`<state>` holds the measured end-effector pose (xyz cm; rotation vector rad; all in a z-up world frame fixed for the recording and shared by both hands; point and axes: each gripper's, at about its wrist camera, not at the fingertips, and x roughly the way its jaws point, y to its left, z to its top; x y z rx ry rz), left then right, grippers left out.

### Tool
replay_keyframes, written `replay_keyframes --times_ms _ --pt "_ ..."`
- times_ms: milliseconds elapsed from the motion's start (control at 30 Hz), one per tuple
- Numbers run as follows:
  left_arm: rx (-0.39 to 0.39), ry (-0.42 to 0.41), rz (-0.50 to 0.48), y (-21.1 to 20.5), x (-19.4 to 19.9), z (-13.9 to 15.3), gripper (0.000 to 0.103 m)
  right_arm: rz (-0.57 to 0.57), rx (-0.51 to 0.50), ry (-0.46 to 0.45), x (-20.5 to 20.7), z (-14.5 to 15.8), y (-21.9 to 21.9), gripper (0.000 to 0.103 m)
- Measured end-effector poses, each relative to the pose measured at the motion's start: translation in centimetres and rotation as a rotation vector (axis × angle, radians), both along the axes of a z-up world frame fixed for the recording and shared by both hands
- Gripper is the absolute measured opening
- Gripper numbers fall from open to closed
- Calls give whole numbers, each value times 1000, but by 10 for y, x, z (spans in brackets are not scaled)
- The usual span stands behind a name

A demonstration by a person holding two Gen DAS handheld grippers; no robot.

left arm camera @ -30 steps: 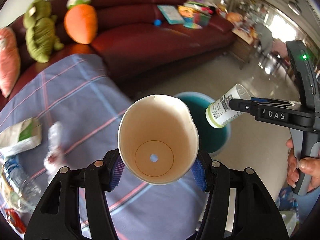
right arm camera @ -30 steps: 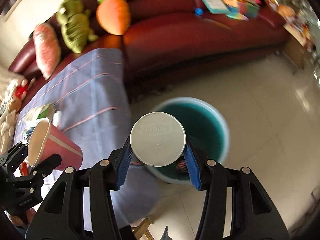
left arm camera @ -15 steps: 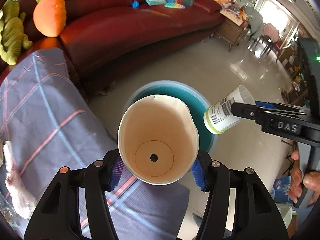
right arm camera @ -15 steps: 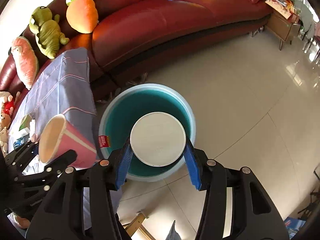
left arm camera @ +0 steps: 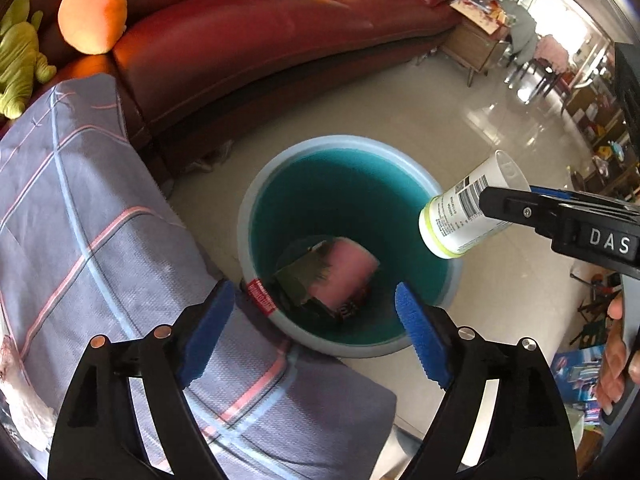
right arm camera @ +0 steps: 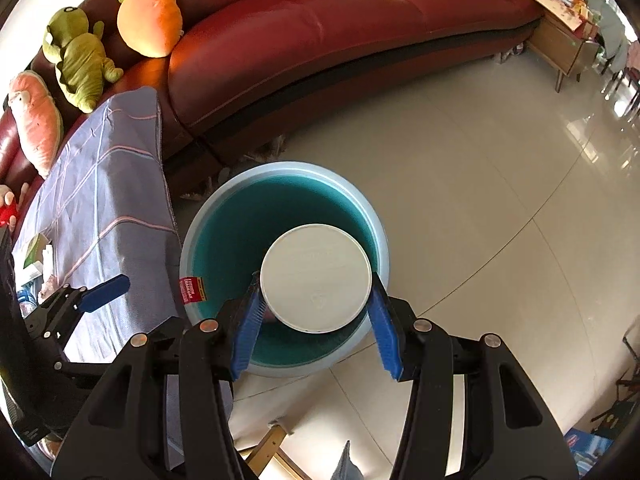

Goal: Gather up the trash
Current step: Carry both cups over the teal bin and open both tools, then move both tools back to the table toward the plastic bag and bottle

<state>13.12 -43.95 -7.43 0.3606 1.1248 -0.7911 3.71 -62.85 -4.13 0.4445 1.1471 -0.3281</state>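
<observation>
A teal bin [left arm camera: 249,216] stands on the floor beside the cloth-covered table. A pink paper cup [left arm camera: 348,266] lies on its side at the bin's bottom, among dark scraps. My left gripper [left arm camera: 312,292] hangs over the bin's near rim; its jaws are opening and nothing is between them. My right gripper [right arm camera: 315,280] is shut on a white plastic container [right arm camera: 316,276], held bottom-up over the bin [right arm camera: 188,248]. The left wrist view shows that container [left arm camera: 460,220] tilted above the bin's right rim. One blue pad [right arm camera: 106,289] of the left gripper shows at the left of the right wrist view.
A checked purple cloth [left arm camera: 100,220] covers the table left of the bin, with white crumpled paper [left arm camera: 20,404] at its edge. A red sofa [right arm camera: 320,32] with plush toys [right arm camera: 150,20] runs behind. Pale floor tiles [right arm camera: 480,200] spread to the right. A hand [left arm camera: 612,360] holds the right gripper's handle.
Both grippers came forward and down over the bin. The left gripper's jaws spread and the paper cup left them; it now lies in the bin. The right still holds the container.
</observation>
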Motion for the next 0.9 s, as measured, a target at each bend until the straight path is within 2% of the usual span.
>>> replay_keyframes --times_ms 267,300,333,367,500,633,900 --pt "-7 20 33 15 6 -1 84 14 28 54 9 -16 3 48" --pt "-9 18 36 17 6 0 85 14 37 62 9 -18 4 55" --pt "-11 16 39 18 6 1 86 10 35 66 10 -18 4 72" --pt "-13 12 42 19 5 3 89 9 26 65 10 -18 5 74" --pt "-19 -4 46 24 4 9 92 1 16 74 9 -17 7 75" --pt "-25 -3 49 33 1 13 92 4 8 87 7 -16 9 82" --pt "-37 -13 74 54 0 22 92 23 -1 93 5 -9 24 83"
